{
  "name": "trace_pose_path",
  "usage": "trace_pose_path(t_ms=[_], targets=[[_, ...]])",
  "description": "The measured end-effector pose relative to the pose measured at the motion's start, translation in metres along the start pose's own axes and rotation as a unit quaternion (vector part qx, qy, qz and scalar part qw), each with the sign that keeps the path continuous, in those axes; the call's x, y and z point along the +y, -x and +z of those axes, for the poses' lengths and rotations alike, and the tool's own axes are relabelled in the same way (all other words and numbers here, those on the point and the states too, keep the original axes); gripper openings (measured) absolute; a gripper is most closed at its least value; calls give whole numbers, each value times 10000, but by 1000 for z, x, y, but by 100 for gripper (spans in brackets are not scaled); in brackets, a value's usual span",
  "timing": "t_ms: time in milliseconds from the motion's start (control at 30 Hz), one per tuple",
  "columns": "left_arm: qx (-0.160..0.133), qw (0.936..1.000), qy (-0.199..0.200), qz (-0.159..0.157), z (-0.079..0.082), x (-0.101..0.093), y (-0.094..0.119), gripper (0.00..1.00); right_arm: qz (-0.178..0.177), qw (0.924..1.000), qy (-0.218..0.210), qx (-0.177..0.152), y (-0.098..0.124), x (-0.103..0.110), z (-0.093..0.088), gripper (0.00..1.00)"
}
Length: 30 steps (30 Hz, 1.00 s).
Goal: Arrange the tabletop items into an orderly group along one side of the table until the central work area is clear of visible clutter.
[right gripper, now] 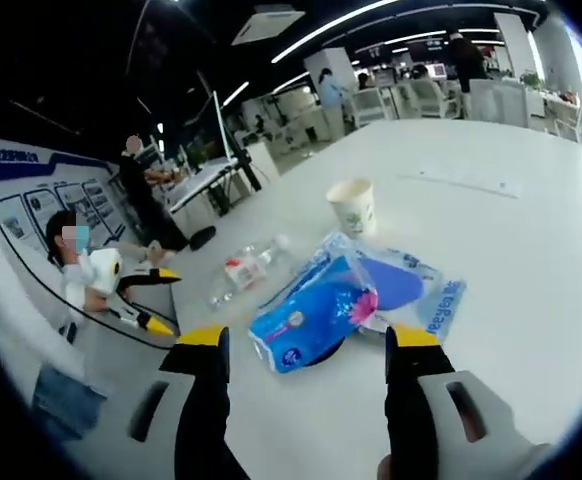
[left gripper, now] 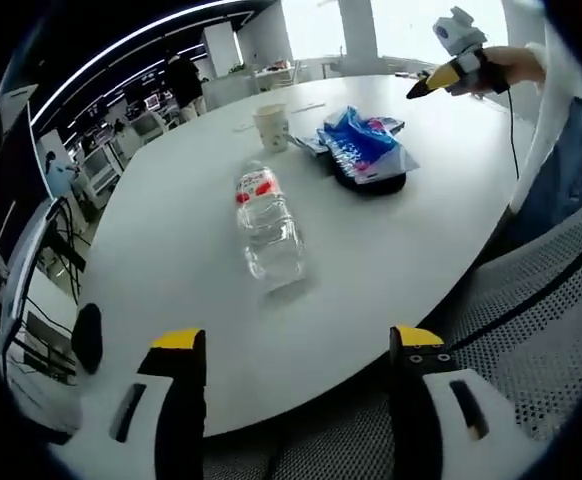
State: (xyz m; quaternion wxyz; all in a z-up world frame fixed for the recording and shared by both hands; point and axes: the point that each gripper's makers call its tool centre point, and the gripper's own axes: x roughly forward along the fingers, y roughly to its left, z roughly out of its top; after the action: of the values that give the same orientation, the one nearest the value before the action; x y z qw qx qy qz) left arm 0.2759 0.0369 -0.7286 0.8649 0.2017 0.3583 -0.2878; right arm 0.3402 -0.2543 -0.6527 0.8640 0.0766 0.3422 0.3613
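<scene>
A clear water bottle [left gripper: 268,225] with a red label lies on its side in the middle of the white table [left gripper: 171,250]. Beyond it stand a paper cup [left gripper: 271,127] and a pile of blue tissue packets [left gripper: 366,148] on a black object [left gripper: 376,183]. My left gripper [left gripper: 298,345] is open at the near table edge, well short of the bottle. In the right gripper view my right gripper [right gripper: 307,340] is open, low over the table just before the blue packets [right gripper: 316,310]. The cup [right gripper: 354,207] and bottle [right gripper: 246,270] lie beyond. The left gripper [right gripper: 151,298] shows at the far edge, its jaws apart.
A grey mesh chair [left gripper: 541,330] sits at the table's near right edge. A hand holds the right gripper [left gripper: 449,68] over the far right of the table. Flat papers [right gripper: 461,180] lie farther along. Office desks and people [right gripper: 331,85] fill the background.
</scene>
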Motion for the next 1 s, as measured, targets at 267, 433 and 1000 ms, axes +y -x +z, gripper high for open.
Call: trace_pose_path(t_ms=[267, 433, 1000], targets=[[-96, 9999, 80, 38, 5, 3, 2, 76, 86, 9999, -59, -97, 4, 19, 0, 71], [-160, 9998, 5, -123, 8, -4, 2, 79, -17, 9997, 194, -111, 11, 20, 9, 72], [-131, 9929, 1174, -142, 32, 5, -2, 83, -57, 9998, -47, -186, 20, 26, -3, 68]])
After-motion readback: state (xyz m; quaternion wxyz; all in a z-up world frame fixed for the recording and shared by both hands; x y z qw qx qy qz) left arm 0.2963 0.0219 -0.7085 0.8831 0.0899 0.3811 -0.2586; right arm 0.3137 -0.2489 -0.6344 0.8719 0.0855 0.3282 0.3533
